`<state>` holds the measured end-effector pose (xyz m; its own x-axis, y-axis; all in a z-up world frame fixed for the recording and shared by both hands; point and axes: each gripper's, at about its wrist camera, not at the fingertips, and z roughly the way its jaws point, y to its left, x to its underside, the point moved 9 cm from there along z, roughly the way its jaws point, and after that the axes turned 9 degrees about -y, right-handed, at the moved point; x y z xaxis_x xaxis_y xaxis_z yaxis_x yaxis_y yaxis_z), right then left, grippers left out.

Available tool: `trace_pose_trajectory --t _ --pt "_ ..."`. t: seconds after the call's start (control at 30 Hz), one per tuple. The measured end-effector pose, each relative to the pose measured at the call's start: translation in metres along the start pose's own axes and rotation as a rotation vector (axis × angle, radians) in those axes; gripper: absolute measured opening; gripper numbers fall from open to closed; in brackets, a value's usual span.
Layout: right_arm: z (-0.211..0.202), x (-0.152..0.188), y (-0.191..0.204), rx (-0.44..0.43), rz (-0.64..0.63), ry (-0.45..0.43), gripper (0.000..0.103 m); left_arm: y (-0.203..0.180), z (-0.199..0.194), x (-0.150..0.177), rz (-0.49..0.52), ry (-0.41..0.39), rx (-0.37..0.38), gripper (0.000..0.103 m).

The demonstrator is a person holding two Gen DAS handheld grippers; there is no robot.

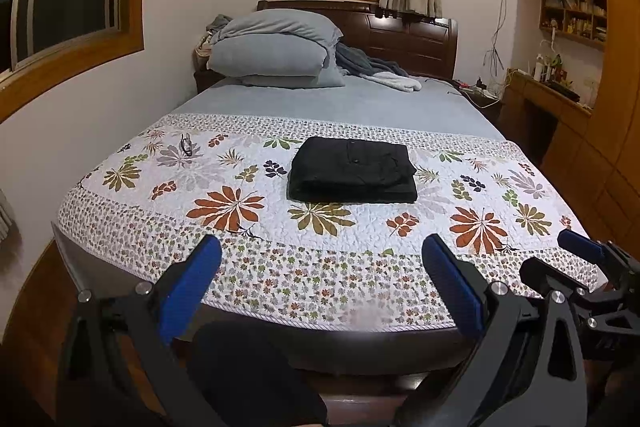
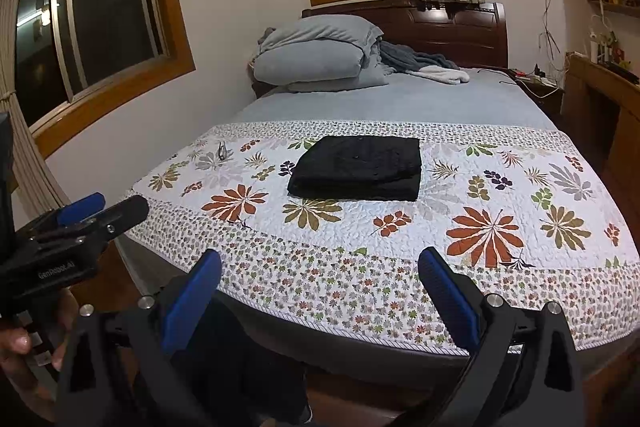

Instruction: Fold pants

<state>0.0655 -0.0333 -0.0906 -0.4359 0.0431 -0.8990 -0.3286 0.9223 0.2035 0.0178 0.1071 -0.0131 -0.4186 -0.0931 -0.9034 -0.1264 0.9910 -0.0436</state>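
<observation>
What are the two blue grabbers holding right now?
Nothing. The left gripper and right gripper are both open and empty, back from the bed's edge. The folded black pants lie untouched on the flowered quilt.

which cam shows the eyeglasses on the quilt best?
Left wrist: the eyeglasses look slightly larger there, dark frame distinct against the pale floral quilt. Right wrist shows them too, smaller and more foreshortened. Both views are distant; lens detail is unreadable.

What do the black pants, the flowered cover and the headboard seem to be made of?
Pants: likely matte woven cloth, perhaps cotton; it holds flat folds and shows no shine.
Cover: quilted printed fabric; its stitched surface is puckered.
Headboard: dark wood or veneer, glossy; light reflects on its panels.
</observation>
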Motion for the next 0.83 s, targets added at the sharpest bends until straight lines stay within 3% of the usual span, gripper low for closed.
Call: trace_pose_trajectory --t 0.83 --pt "0.002 0.0013 -0.0039 0.009 0.0 0.002 0.099 0.0006 0.0004 -0.0002 0.008 -0.01 -0.004 0.1"
